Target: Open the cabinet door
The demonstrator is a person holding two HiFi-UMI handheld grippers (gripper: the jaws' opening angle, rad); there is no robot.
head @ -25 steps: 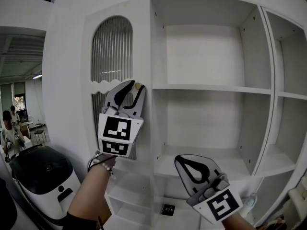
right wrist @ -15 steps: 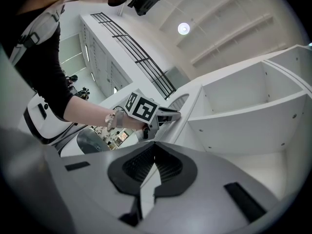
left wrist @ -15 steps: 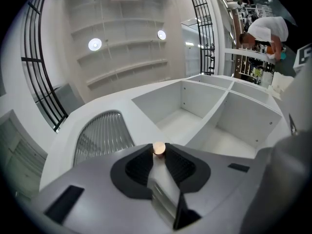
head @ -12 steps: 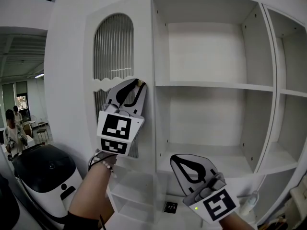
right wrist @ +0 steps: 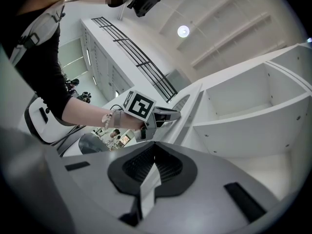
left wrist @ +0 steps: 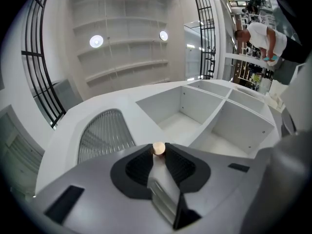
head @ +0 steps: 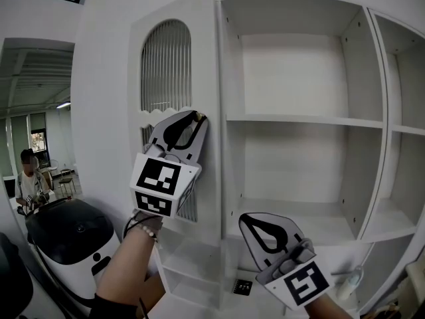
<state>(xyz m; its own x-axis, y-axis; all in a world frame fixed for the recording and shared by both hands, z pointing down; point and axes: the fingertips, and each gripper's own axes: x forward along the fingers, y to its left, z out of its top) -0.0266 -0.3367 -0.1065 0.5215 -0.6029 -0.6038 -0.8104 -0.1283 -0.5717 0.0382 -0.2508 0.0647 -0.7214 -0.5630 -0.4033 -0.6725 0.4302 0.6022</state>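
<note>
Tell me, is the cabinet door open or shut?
Shut, or open only a crack; I cannot tell which. The cabinet door lies about level with the shelf fronts, and the left gripper grips its knob.

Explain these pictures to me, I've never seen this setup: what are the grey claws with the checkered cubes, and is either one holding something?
Those are hand-held tools: a person holds one two-jaw gripper in each hand. The head view is filmed from the person's head; the other two cameras ride on the grippers. The left gripper is clamped on the small round knob of the white cabinet door. The right gripper is shut, holding nothing, low in front of the shelves.
</note>
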